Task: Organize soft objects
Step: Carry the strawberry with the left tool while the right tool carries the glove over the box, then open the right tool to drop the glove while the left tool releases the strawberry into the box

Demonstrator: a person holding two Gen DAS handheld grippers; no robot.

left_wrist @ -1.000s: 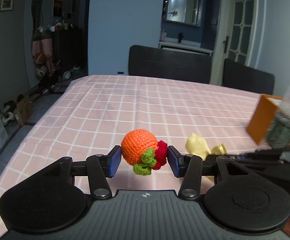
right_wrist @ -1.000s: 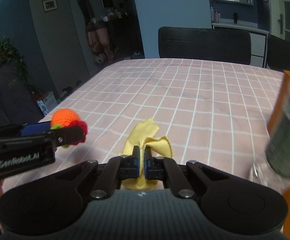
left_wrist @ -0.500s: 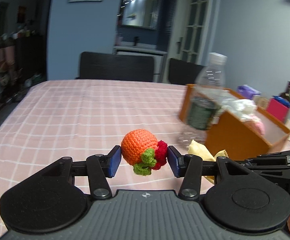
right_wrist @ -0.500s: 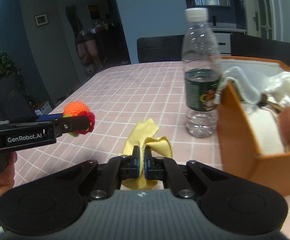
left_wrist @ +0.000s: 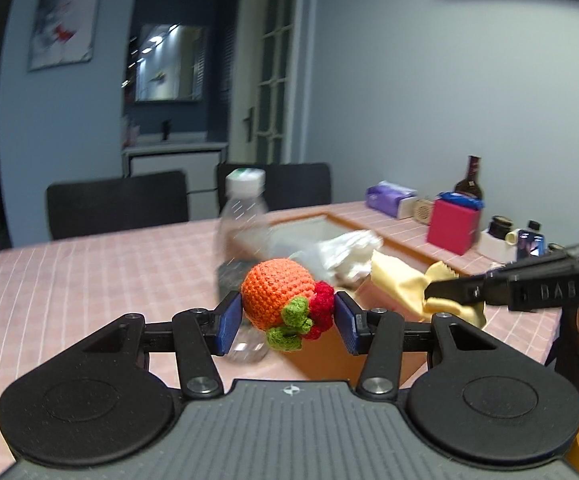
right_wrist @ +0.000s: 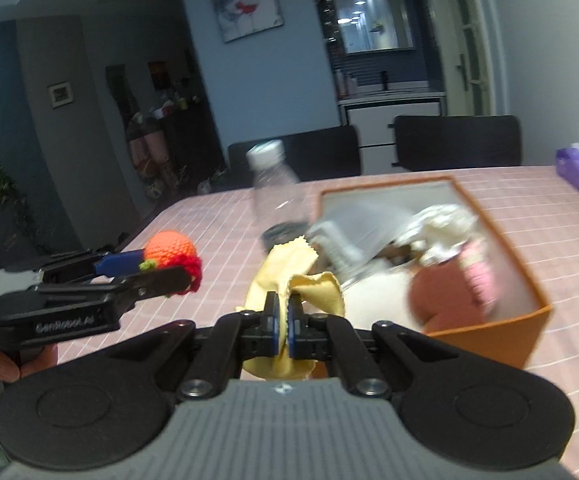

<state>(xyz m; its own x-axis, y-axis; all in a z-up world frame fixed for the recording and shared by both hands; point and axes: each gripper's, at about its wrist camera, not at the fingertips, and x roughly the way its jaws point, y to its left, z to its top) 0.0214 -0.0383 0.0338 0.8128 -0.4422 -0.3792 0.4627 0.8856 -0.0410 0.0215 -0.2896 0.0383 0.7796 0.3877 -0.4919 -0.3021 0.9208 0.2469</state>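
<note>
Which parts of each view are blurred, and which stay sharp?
Left wrist: bottle and room smeared; left claw and crochet fruit sharp. Right wrist: bottle and box contents streaked; right claw and yellow cloth crisper.

The crocheted fruit is rough yarn. The yellow cloth looks soft and matt. The bottle is clear glossy plastic.

A plastic bottle stands on the worktop just beside the left wall of the orange box, blocking that side. The box is open at the top, but cloths and a pink bundle fill much of it. Left of the bottle the checked worktop lies bare. Cartons and a dark bottle crowd the far right.
</note>
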